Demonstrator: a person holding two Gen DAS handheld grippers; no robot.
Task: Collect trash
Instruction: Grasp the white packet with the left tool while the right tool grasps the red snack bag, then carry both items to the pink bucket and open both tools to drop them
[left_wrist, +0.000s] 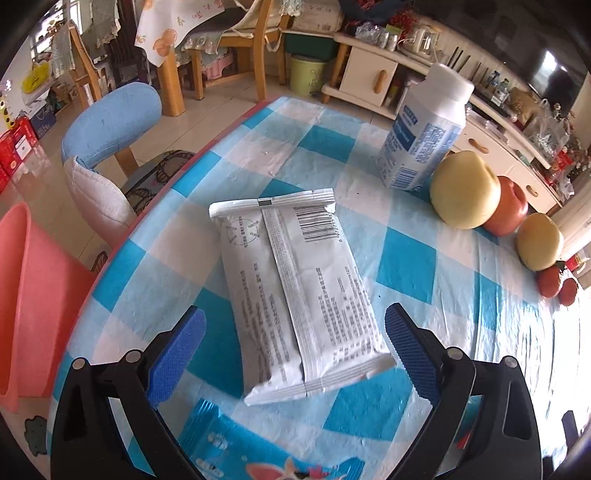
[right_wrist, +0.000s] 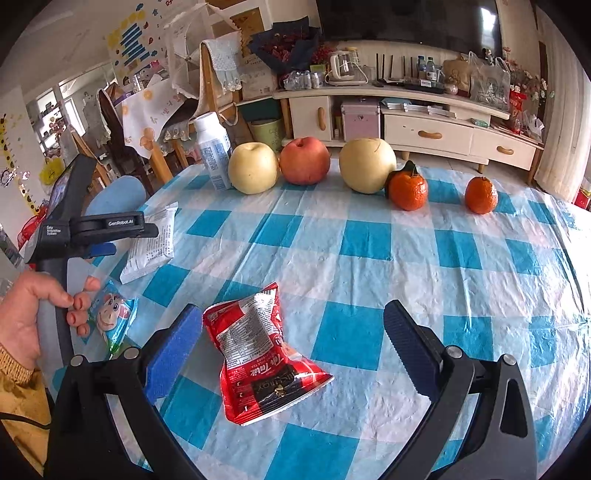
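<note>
Left wrist view: a white wrapper lies flat on the blue-and-white checked tablecloth, printed side up with its barcode toward the far end, and its near sealed end sits between the two blue pads of the left gripper, whose jaws stand wide apart with neither pad touching the packet. Just below that gripper, at the bottom edge, a blue cartoon wrapper lies partly hidden by the gripper's black frame. Farther back on the cloth stands a white bottle with blue print, upright, and just beside it a row of fruit runs to the right: a yellow apple touching a red apple, then another yellow apple. A pink bin shows off the table's left edge, near a blue chair. In the right wrist view a crumpled red wrapper lies on the cloth between the pads of the right gripper, closer to the left pad and seemingly just touching it; these jaws are also spread wide, gripping nothing. To the left the person's left hand grips the handle of the other tool, with the blue cartoon wrapper just beside the fingers and the white wrapper beyond it. Two oranges sit well apart from the red wrapper at the far side
</note>
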